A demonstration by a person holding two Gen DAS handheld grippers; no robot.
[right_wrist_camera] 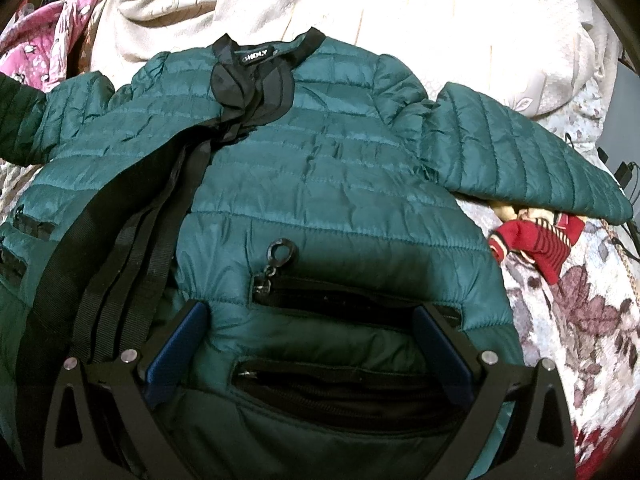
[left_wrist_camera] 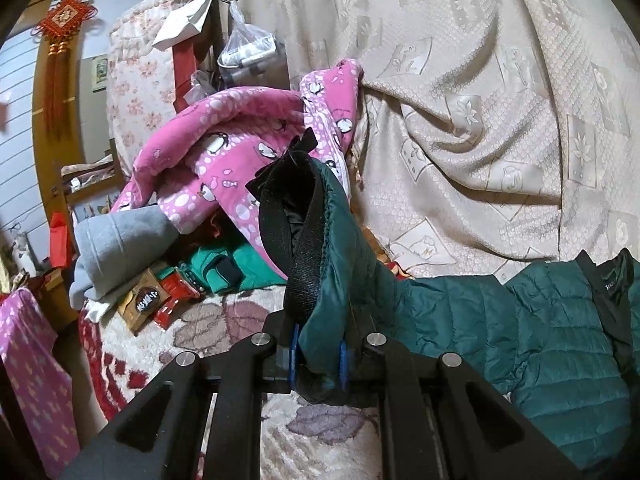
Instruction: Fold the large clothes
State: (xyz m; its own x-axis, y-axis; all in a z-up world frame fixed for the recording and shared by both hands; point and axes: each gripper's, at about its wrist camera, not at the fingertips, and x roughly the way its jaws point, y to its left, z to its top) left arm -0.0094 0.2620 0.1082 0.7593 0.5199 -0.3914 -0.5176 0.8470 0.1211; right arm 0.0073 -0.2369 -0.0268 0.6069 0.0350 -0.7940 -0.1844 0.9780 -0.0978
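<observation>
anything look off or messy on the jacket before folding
Yes: the black strap lies in a loose tangle across the green jacket from collar to hem, and a red striped sock sits partly under its spread sleeve.

Shiny quilted cloth and matt weave

The green jacket is glossy quilted fabric with matt ribbed black trim; the cream cover is woven cloth with a faint sheen.

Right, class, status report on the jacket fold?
Left gripper shut on sleeve. Right gripper open over jacket. Red sock beside it.
</observation>
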